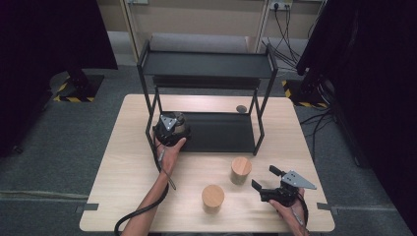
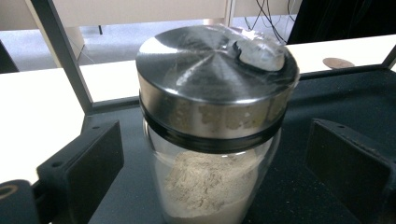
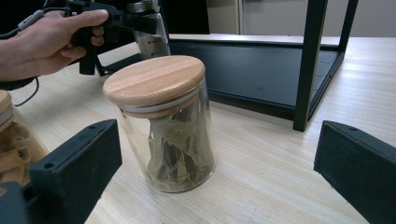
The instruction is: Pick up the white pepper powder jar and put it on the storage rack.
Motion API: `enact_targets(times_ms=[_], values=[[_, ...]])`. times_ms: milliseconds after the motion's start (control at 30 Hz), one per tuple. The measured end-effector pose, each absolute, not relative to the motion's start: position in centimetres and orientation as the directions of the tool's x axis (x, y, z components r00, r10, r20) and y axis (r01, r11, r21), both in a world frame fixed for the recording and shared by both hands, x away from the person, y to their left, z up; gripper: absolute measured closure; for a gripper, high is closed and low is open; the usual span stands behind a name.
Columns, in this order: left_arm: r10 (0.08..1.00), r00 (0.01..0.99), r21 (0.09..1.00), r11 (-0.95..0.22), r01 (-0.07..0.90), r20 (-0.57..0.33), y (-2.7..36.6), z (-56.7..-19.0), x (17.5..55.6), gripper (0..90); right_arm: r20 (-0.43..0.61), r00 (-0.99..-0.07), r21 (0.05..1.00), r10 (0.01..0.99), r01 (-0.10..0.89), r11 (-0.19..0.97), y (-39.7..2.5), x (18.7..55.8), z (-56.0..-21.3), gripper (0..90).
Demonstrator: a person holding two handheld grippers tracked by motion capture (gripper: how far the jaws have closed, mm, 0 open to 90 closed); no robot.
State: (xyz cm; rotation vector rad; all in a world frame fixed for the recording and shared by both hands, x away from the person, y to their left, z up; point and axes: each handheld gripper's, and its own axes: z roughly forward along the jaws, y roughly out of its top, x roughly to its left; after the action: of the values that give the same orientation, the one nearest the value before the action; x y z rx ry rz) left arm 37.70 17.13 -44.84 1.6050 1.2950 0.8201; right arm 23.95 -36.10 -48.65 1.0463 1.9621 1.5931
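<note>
From above, a person works two handheld grippers at a light wooden table bearing a black two-tier metal rack. The left gripper reaches onto the rack's lower shelf at its front left corner, where a steel-lidded jar stands. Two wood-lidded jars wait on the bare tabletop in front of the rack: the bay-leaf jar nearer the rack, and a second wood-lidded jar closer to the person. The right gripper hovers just right of them, jaws spread, holding nothing.

Seen from the left gripper view, the steel-lidded jar, part-filled with a pale powder, stands upright on the dark shelf between the two black jaws. Both jaws stand clear of the glass, so the claw is released; the jar appears to rest on the shelf under its own weight.

In the right gripper view, the bay-leaf jar sits upright on the table straight ahead, between wide-open jaws that do not touch it. The second wood-lidded jar peeks in at the left edge. Beyond, the person's left hand holds the left gripper at the rack.

By the look of it, the work is shelving jars: one is in place on the lower shelf, two remain on the table, and the bay-leaf jar seems lined up as the next pick.
</note>
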Motion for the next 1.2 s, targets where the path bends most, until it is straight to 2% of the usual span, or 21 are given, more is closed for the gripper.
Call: enact_targets(times_ms=[1200], values=[[0.951,0.304,0.933,-0.059,0.356,-0.056,18.2,-44.1,35.0,4.1,0.145,-0.637,0.953,0.757,0.296,0.067,-36.1,23.9,-48.7,1.0]])
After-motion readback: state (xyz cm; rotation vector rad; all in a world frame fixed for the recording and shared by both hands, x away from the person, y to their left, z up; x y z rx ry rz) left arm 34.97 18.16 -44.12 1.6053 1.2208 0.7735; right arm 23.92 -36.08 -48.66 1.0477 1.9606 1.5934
